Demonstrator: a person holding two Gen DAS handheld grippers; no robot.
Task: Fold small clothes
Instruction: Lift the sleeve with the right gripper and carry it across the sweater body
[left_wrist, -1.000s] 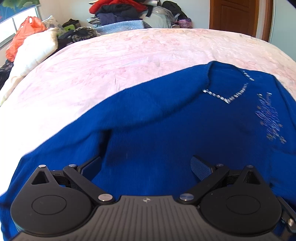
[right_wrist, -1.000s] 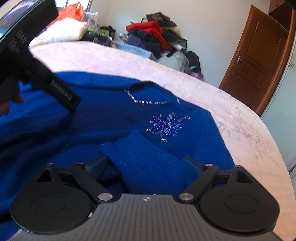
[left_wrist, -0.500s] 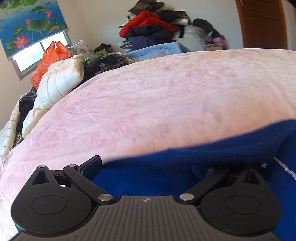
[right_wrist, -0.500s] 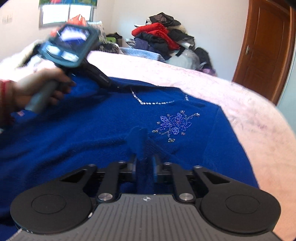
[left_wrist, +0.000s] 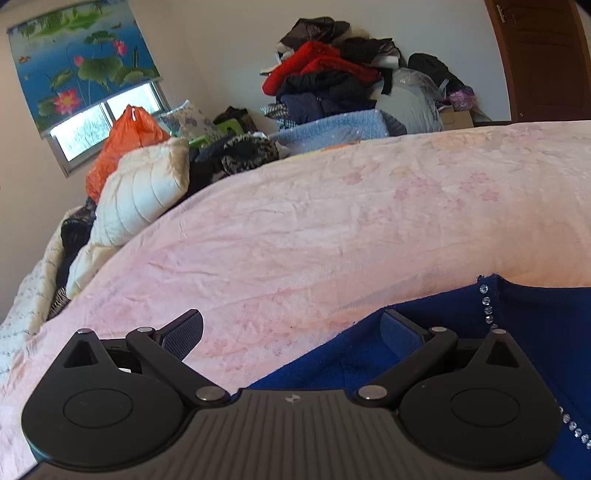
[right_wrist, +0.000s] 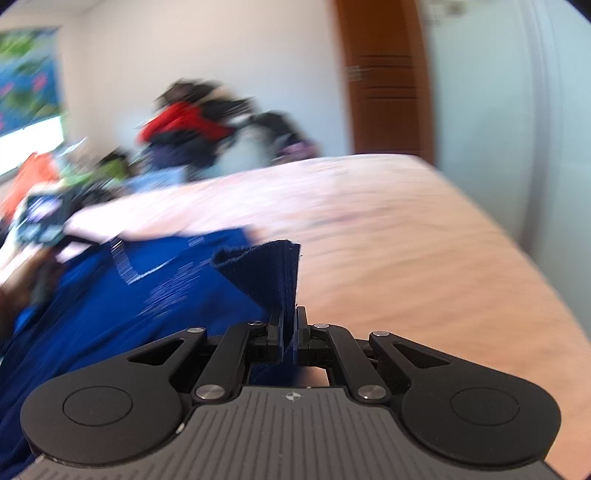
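A blue sweater (left_wrist: 535, 332) with a rhinestone-trimmed neckline lies on the pink bedspread (left_wrist: 332, 221). My left gripper (left_wrist: 291, 328) is open at the sweater's top edge, its right finger over the fabric and its left finger over the bedspread. In the blurred right wrist view, my right gripper (right_wrist: 290, 332) is shut on the sweater's sleeve cuff (right_wrist: 269, 273), which stands up between the jaws. The rest of the sweater (right_wrist: 129, 295) spreads to its left. The other hand-held gripper (right_wrist: 40, 225) shows at far left there.
A heap of clothes (left_wrist: 332, 81) rises behind the bed. A white quilted pillow (left_wrist: 140, 192) and an orange bag (left_wrist: 125, 144) lie at the bed's left side. A wooden door (left_wrist: 535, 55) is at the right. A lotus-print blind (left_wrist: 81, 59) covers the window.
My right gripper closed on the sleeve cuff and swung it up and to the right. My left gripper moved up to the sweater's top edge and stayed open.
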